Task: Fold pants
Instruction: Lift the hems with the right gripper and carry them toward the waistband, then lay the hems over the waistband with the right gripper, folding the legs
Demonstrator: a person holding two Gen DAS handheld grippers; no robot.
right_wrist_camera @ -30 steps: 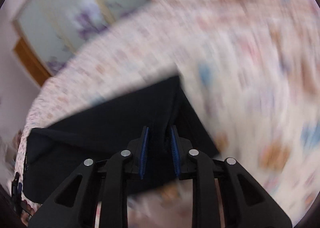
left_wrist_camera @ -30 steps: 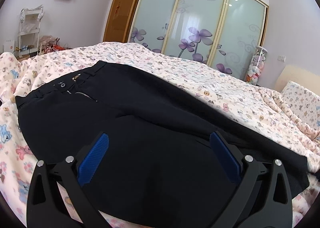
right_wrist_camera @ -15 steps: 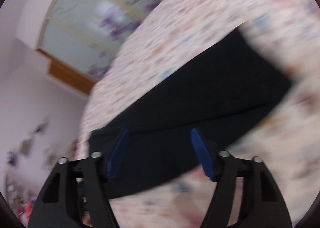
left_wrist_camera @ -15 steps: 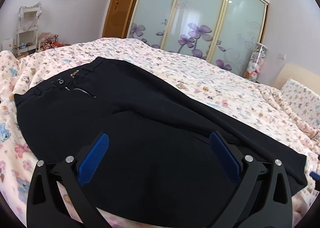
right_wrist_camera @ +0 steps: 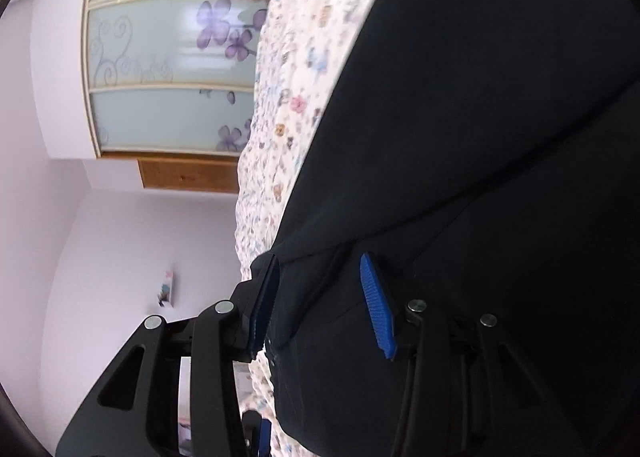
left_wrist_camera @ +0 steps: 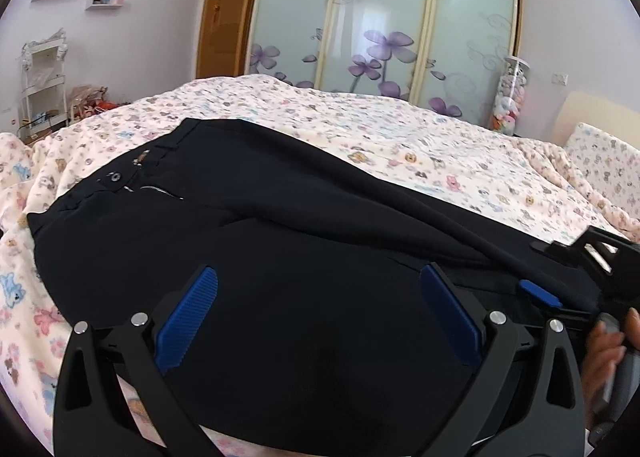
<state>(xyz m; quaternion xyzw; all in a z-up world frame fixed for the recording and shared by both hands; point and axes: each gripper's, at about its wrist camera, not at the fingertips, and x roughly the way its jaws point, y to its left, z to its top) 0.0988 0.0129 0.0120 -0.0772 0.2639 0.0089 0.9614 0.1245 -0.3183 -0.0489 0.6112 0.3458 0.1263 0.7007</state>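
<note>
Black pants [left_wrist_camera: 280,257] lie flat on the flowered bedspread [left_wrist_camera: 400,137], waistband with button and zipper at the left. My left gripper [left_wrist_camera: 316,313] is open, its blue pads hovering over the near leg. My right gripper [right_wrist_camera: 320,297] shows in the left wrist view [left_wrist_camera: 560,289] at the right edge, down at the leg fabric. In the right wrist view, which is rolled sideways, its jaws stand apart around a fold of the pants [right_wrist_camera: 480,177]; the fabric lies between the pads.
A sliding wardrobe with purple flowers [left_wrist_camera: 380,37] and a wooden door [left_wrist_camera: 224,17] stand behind the bed. A white shelf unit [left_wrist_camera: 44,85] is at the far left. A pillow [left_wrist_camera: 600,153] lies at the right.
The right gripper let go of the leg end, opened, and swung in over the pants beside the left gripper, rolling sideways. The left gripper barely moved.
</note>
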